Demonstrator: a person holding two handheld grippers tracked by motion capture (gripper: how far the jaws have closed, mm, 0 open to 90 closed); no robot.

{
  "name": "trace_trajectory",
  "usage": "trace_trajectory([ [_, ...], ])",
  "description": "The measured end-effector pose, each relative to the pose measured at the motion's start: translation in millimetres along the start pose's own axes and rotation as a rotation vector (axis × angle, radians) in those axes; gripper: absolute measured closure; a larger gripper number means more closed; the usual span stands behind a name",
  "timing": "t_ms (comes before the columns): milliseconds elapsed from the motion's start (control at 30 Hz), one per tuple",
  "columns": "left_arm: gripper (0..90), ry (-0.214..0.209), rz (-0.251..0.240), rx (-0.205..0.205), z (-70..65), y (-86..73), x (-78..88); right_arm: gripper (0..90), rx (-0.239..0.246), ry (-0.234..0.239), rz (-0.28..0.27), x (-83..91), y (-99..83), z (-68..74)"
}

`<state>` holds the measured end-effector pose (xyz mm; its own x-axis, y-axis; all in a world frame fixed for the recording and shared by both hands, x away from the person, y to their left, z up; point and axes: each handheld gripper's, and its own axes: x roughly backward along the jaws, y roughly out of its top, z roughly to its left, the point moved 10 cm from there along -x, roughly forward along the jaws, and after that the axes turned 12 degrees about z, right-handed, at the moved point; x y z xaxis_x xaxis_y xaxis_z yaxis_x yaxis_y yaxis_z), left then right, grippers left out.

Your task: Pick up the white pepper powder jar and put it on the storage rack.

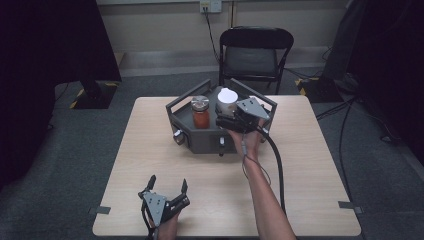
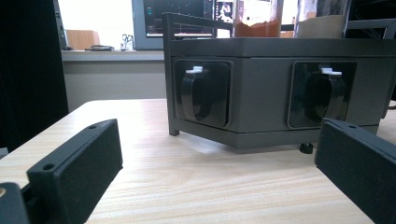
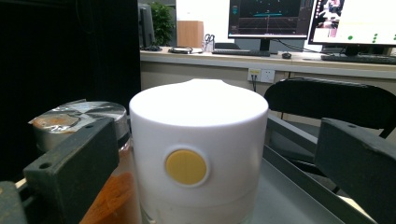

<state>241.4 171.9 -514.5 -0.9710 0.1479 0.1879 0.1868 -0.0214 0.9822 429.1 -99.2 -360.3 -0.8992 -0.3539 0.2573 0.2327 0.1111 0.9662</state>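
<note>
Left gripper [image 1: 167, 187]: low at the near left of the table, held in the person's left hand; its jaws stand wide apart with nothing between them. In the left gripper view the two black jaws frame bare wood and point at the rack's front.
Wooden table [image 1: 150, 150]: light wood top, bearing the rack towards its far middle.
Grey rack [image 1: 205, 142]: a dark grey, many-sided stand with a railed tray on top. Its front faces carry recessed pockets, each with a black knob [image 2: 197, 95] topped by a white tab.
Red-filled jar [image 1: 200, 112]: upright in the left part of the rack's tray, with a silvery metal lid; orange-red contents show through the glass. In the right gripper view it stands just beside the white canister, on its left.
White canister [image 3: 198, 154]: upright in the rack's tray, right of the jar, with a round yellow dot on its side and a slightly domed top. It stands between the right gripper's jaws; neither pad presses on it.
Right gripper [image 1: 231, 116]: held over the right part of the rack, at the canister. Its jaws are spread wide, one on each side of the canister, with a gap on both sides.
Black folding chair [image 1: 256, 52]: on the floor beyond the table's far edge.
</note>
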Motion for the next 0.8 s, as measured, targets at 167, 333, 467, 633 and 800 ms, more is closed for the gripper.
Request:
trace_trajectory([
  [167,0.1,0.0,0.0,0.0,0.0,0.0,0.0,0.0,0.001,0.002,-0.015,2.1,0.0,2.9],
  [333,0.2,0.0,0.0,0.0,0.0,0.0,0.0,0.0,0.006,0.007,-0.02,5.2,-1.8,3.2],
  [467,0.2,0.0,0.0,0.0,0.0,0.0,0.0,0.0,0.003,0.001,-0.017,7.2,-4.5,2.1],
  [633,0.2,0.0,0.0,0.0,0.0,0.0,0.0,0.0,0.01,-0.004,-0.006,10.2,-6.5,1.7],
  [800,0.2,0.0,0.0,0.0,0.0,0.0,0.0,0.0,0.009,-0.006,-0.017,14.4,-6.7,1.5],
])
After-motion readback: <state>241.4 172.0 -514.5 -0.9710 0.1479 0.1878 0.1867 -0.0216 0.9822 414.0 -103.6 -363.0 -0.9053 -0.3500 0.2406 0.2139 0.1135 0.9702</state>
